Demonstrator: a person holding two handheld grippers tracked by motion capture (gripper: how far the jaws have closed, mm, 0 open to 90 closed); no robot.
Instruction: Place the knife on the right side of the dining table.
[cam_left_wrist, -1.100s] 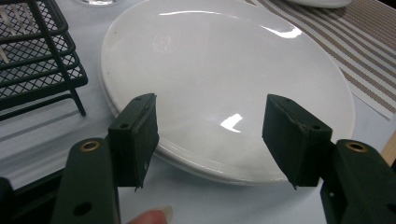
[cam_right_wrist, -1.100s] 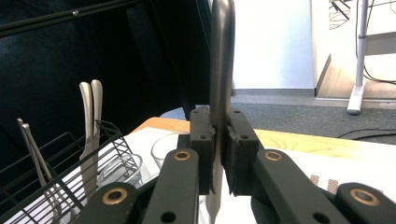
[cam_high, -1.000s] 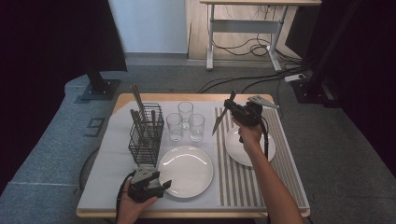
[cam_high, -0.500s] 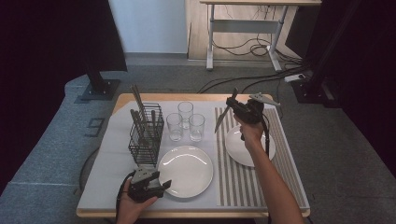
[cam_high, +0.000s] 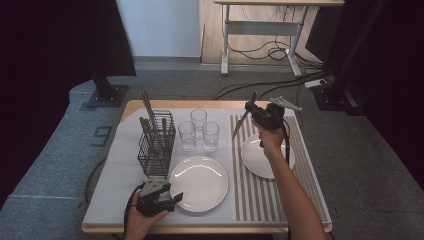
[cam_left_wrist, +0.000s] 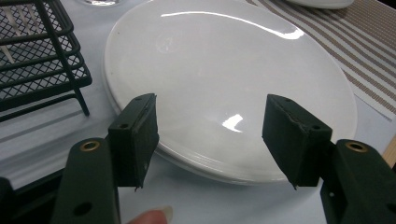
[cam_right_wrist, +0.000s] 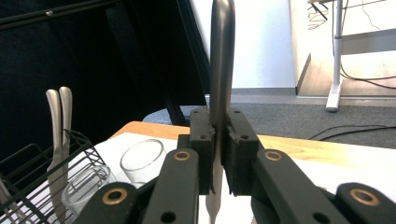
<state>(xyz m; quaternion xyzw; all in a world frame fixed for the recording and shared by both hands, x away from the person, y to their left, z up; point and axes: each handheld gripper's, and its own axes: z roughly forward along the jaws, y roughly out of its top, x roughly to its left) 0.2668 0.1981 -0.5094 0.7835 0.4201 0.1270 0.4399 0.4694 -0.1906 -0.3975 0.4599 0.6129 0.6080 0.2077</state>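
Observation:
My right gripper (cam_high: 261, 116) is shut on a table knife (cam_high: 243, 120) and holds it in the air above the back of the striped mat (cam_high: 260, 195). The knife (cam_right_wrist: 222, 56) stands nearly upright between the pads of the right gripper (cam_right_wrist: 218, 140), handle end up. A white plate (cam_high: 257, 159) lies on the mat just below that hand. My left gripper (cam_high: 172, 198) rests open at the table's front, and its jaws point at the near edge of a second white plate (cam_high: 199, 182). Nothing sits between the pads of the left gripper (cam_left_wrist: 210, 133), which frame the plate (cam_left_wrist: 224, 70).
A black wire cutlery basket (cam_high: 157, 142) with several utensils stands left of the front plate; its corner (cam_left_wrist: 42, 56) is close to my left jaw. Three clear glasses (cam_high: 199, 131) stand behind the plate. Cables and a desk frame lie on the floor beyond the table.
My right gripper has drifted slightly right and away with the knife still in it. The left gripper has stayed where it was.

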